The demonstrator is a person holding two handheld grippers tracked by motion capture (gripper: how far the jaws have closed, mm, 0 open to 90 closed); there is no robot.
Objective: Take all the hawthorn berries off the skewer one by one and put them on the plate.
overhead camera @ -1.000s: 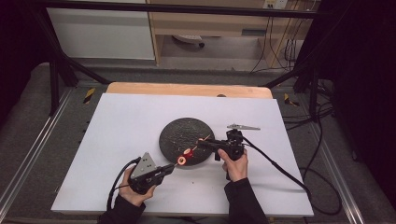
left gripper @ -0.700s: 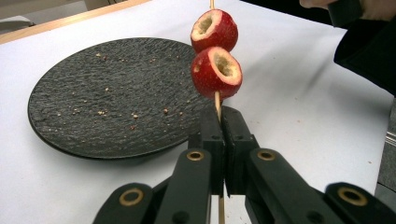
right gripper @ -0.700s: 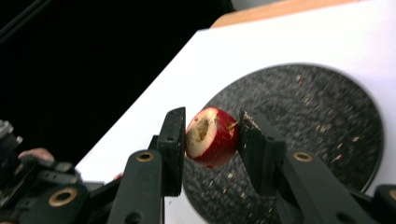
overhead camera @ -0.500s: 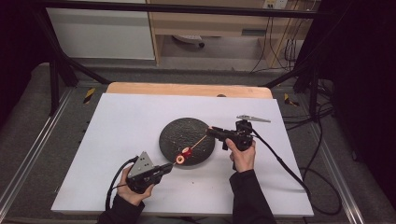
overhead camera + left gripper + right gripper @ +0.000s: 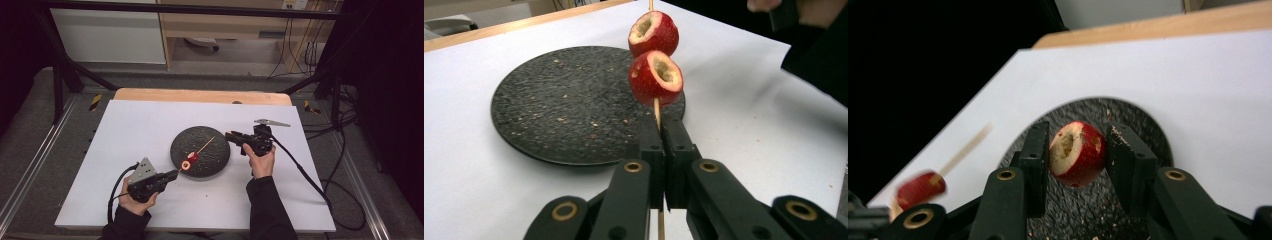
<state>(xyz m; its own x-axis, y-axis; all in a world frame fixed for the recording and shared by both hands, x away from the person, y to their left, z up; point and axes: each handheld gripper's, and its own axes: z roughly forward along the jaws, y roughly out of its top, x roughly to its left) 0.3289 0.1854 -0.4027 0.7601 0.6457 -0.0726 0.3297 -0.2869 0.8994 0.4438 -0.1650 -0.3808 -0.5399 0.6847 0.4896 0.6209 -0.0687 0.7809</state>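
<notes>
Nearest the person, at the front edge of the bench (image 5: 125,130), the left gripper (image 5: 659,132) has its jaws closed on the bare end of a thin wooden skewer (image 5: 656,107), which slants up over a dark stone plate (image 5: 549,100). Two cored red fruits (image 5: 655,77) sit threaded on the stick just above the jaw tips, one behind the other. Across the plate, the right gripper (image 5: 1075,150) grips a third cored red fruit (image 5: 1078,152) between its pads, hollow end turned towards the skewer (in the right gripper view the stick and its fruit are a blur at the lower left).

The work in hand looks like threading fruit onto the skewer: two are on, the third is held ready, apart from the free tip. The next move probably calls for lining the fruit's cored hole up with the pointed end, then pushing it along the stick while the left hand holds firm; a skewed approach could split the fruit or bend the stick.

The bench is covered with a white sheet, its wooden edge showing at the far side, and crumbs speckle the plate. A small metal clip (image 5: 271,122) lies beyond the right hand. Farther back stand black frame legs (image 5: 62,75), loose cables (image 5: 345,150) on a grey floor, and pale cabinets (image 5: 110,30).
</notes>
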